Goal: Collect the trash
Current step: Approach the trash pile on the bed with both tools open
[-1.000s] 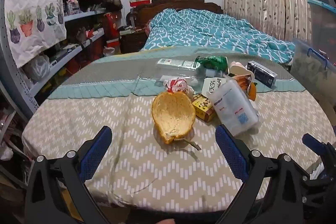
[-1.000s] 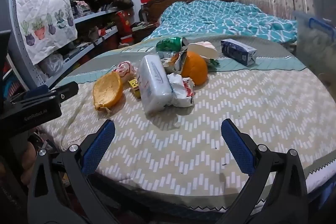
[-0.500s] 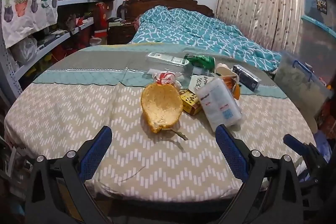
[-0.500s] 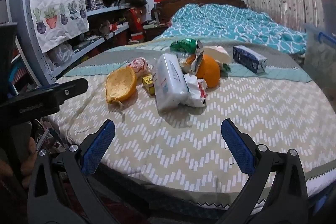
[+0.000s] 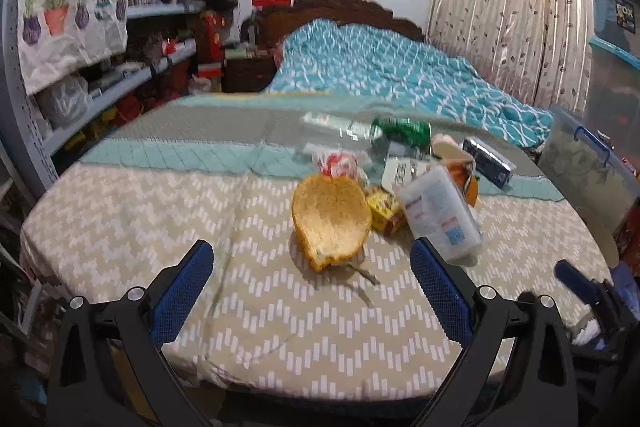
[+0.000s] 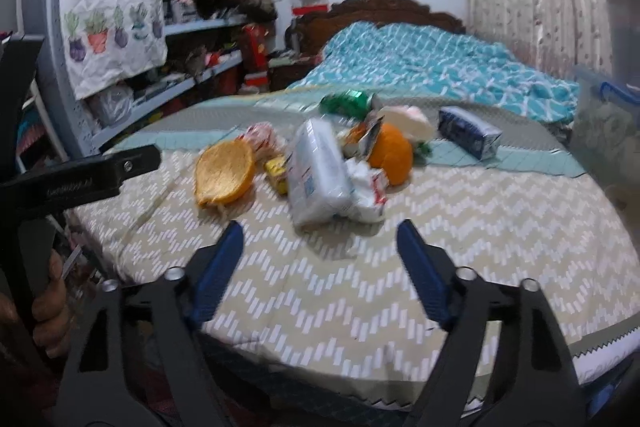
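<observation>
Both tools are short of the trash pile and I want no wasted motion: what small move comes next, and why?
Probably ease the left tool forward toward the yellow rind. It is the nearest piece, lies apart at the pile's near edge, and sits between the open fingers' line. The right tool is closing on nothing, well short of the white packet.

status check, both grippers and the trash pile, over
Left gripper open, empty. Right gripper closing, nothing between its fingers. Trash pile untouched on the table. Nothing in the way.

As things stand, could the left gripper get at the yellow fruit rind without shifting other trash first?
Probably yes. The left gripper is open and empty, and the yellow fruit rind lies straight ahead with only bare tablecloth between. The yellow box sits against its far side.
</observation>
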`<state>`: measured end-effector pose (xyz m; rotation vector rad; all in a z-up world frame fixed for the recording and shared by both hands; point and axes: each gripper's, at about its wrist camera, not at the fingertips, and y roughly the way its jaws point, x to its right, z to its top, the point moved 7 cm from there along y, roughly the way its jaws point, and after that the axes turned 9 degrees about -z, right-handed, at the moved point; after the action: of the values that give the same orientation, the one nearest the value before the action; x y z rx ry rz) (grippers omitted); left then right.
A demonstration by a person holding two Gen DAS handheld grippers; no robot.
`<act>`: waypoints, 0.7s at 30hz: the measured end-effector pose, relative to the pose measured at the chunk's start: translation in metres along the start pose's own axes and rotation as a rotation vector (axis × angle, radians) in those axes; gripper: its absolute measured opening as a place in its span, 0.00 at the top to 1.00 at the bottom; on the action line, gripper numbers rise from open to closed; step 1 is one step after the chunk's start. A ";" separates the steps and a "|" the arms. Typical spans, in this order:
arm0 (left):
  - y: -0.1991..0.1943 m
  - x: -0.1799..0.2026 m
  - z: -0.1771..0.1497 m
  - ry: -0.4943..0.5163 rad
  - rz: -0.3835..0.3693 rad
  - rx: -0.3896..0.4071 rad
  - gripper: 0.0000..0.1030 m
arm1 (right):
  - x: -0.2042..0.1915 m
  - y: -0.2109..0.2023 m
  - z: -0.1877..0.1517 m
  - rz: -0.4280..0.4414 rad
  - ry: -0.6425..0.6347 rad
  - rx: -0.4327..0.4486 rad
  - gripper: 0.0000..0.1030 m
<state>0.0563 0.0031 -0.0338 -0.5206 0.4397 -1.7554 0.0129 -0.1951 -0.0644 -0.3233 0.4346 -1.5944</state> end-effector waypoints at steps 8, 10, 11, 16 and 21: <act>-0.031 0.013 0.027 0.092 0.055 0.249 0.08 | 0.048 -0.031 0.047 -0.092 0.206 0.206 0.28; -0.028 0.021 0.021 0.114 0.032 0.234 0.08 | 0.047 -0.030 0.045 -0.088 0.207 0.200 0.27; -0.027 0.023 0.019 0.115 0.020 0.222 0.08 | 0.043 -0.026 0.042 -0.082 0.199 0.179 0.27; -0.023 0.030 0.010 0.098 -0.063 0.188 0.08 | 0.027 -0.007 0.019 -0.021 0.157 0.050 0.27; -0.018 0.031 0.001 0.097 -0.086 0.169 0.08 | 0.028 -0.005 0.016 -0.012 0.170 0.041 0.27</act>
<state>0.0356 -0.0231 -0.0192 -0.3392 0.3370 -1.8867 0.0143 -0.2240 -0.0495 -0.1593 0.5304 -1.6468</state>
